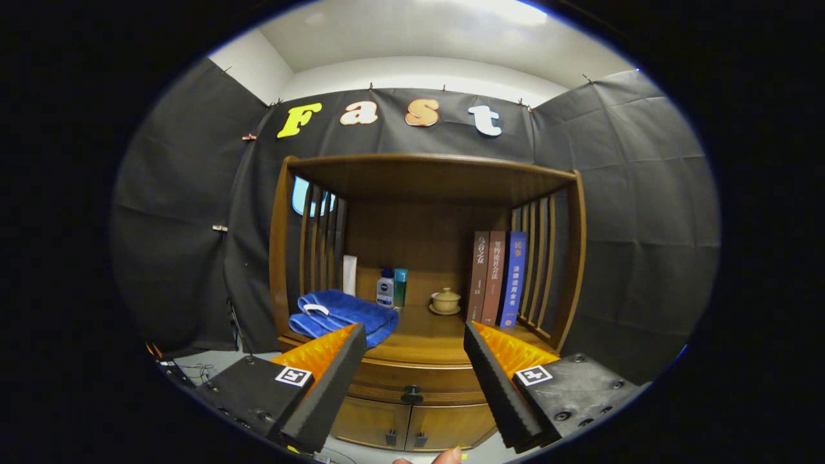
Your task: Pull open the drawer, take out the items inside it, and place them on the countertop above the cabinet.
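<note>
Gripper [412, 370] hanging w/ jaws spread, drawer knob [412, 392] just ahead btwn fingers, drawer shut. Risk: fingers sliding off small knob if closing off-centre.

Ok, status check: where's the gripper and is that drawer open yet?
Gripper open, holding nothing, lined up ahead of the cabinet. Wooden drawer with dark round knob shut, untouched. Folded blue towel on the countertop above; path to knob clear.
</note>
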Tool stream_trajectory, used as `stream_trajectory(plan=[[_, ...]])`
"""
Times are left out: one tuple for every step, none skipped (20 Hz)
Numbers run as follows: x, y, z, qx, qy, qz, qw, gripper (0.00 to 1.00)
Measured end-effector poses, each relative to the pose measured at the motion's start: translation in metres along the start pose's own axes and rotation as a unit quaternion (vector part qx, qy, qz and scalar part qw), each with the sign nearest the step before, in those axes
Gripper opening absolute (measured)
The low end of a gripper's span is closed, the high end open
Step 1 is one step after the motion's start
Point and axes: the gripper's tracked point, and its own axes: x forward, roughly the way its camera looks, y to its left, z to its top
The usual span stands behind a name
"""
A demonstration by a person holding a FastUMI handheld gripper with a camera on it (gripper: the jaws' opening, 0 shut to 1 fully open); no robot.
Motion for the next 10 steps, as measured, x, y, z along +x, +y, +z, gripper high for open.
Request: stream_trajectory(plan=[[0.009,0.004,-0.013,0.010,0.007,0.006,1.000,0.99],[0.017,0.007,-0.025,0.021,0.013,0.010,1.000,0.99],[0.028,0.008,-0.038,0.031,0.017,0.009,0.999,0.99],[0.036,0.010,-0.052,0.034,0.023,0.009,0.999,0.99],[0.045,0.010,-0.065,0.032,0.027,0.006,0.999,0.99],[0.053,0.009,-0.077,0.027,0.031,0.002,0.999,0.99],[0.061,0.007,-0.088,0.023,0.032,-0.002,0.999,0.99],[0.068,0.006,-0.097,0.022,0.034,-0.005,0.999,0.99],[0.076,0.005,-0.108,0.022,0.039,-0.008,0.999,0.99],[0.082,0.004,-0.118,0.024,0.043,-0.009,0.999,0.99]])
